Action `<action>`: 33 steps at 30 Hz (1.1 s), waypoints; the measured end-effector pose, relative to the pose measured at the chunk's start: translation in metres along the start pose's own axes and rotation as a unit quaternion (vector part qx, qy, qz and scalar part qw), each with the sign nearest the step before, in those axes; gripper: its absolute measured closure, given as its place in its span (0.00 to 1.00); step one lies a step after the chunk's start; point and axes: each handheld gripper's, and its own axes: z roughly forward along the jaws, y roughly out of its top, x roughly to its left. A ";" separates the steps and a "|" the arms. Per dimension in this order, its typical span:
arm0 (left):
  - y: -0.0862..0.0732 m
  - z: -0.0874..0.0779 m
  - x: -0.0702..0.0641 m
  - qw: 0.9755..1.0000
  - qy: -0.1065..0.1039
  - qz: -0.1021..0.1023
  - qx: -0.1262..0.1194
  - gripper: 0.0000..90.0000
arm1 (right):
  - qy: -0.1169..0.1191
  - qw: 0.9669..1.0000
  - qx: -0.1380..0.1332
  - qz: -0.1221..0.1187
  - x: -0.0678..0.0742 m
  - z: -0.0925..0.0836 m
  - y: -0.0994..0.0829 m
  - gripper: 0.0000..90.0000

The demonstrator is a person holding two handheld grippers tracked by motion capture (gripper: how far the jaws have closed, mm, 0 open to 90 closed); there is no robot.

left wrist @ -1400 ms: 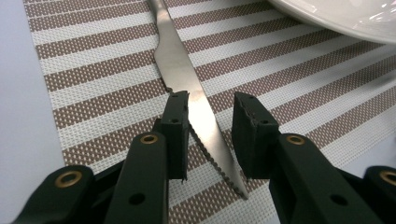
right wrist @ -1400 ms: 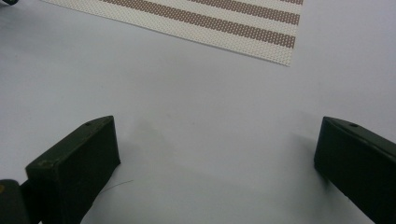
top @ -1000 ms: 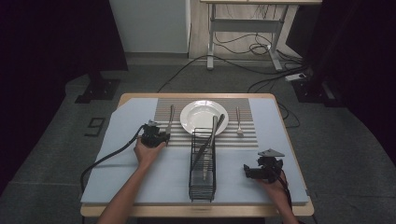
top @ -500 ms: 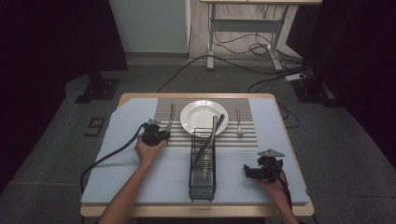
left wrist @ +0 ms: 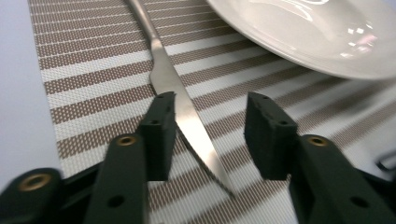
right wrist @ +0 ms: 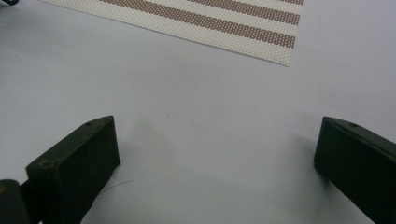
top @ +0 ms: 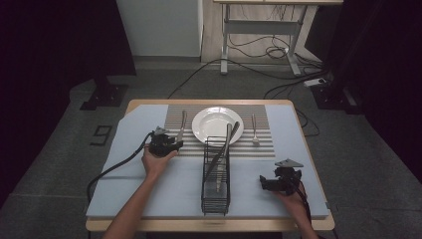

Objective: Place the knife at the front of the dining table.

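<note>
While the person's left hand (top: pixel 155 162) rests on the pale blue mat (top: pixel 129 174) near the table's left side, the left gripper (top: pixel 171 146) it holds points toward the striped placemat (top: pixel 263 144), its jaws spread apart with nothing between the pads but a knife lying under them. In the left gripper view that knife (left wrist: pixel 180 95) lies flat on the brown and white stripes, blade tip toward the camera and handle running away, and its blade passes close beside the left pad, though touching or merely near is hard to say from this angle. Just to the right of the knife sits a white plate (top: pixel 204 124), empty as far as can be seen, centred on the placemat. In front of the plate stands a black wire rack (top: pixel 216 196), long and narrow, with a long utensil (top: pixel 225 149) leaning inside it so its upper end pokes over the rack's far rim toward the plate; what kind of utensil it is I cannot tell. Right of the plate a fork (top: pixel 254 130) lies on the placemat. Farther right, on the bare mat, the right hand (top: pixel 294 198) holds the right gripper (top: pixel 263 183), aimed leftward toward the rack, jaws wide apart and empty over plain blue surface.
</note>
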 end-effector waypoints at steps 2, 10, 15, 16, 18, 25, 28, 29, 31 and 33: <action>-0.002 -0.009 -0.004 1.000 -0.003 0.012 -0.009 0.51 | 0.000 1.000 0.000 0.000 0.000 0.000 0.000 0.00; -0.014 -0.051 -0.019 0.998 -0.039 0.043 -0.026 0.45 | 0.000 1.000 0.000 0.000 0.000 0.000 0.000 0.00; -0.028 -0.074 -0.027 0.997 -0.047 0.059 -0.031 0.44 | 0.000 1.000 0.000 0.000 0.000 0.000 0.000 0.00; -0.030 -0.078 -0.028 0.997 -0.047 0.061 -0.033 0.43 | 0.000 1.000 0.000 0.000 0.000 0.000 0.000 0.00; -0.035 -0.086 -0.029 0.996 -0.049 0.059 -0.037 0.43 | 0.000 1.000 0.000 0.000 0.000 0.000 0.000 0.00; -0.058 -0.103 -0.029 0.997 -0.037 0.057 -0.036 0.42 | 0.000 1.000 0.000 0.000 0.000 0.000 0.000 0.00; -0.066 -0.104 -0.027 0.997 -0.033 0.056 -0.028 0.42 | 0.000 1.000 0.000 0.000 0.000 0.000 0.000 0.00; -0.067 -0.104 -0.027 0.998 -0.031 0.056 -0.028 0.42 | 0.000 1.000 0.000 0.000 0.000 0.000 0.000 0.00; -0.070 -0.103 -0.025 0.998 -0.040 0.048 -0.027 0.42 | 0.000 1.000 0.000 0.000 0.000 0.000 0.000 0.00; -0.073 -0.101 -0.024 0.998 -0.037 0.046 -0.023 0.42 | 0.000 1.000 0.000 0.000 0.000 0.000 0.000 0.00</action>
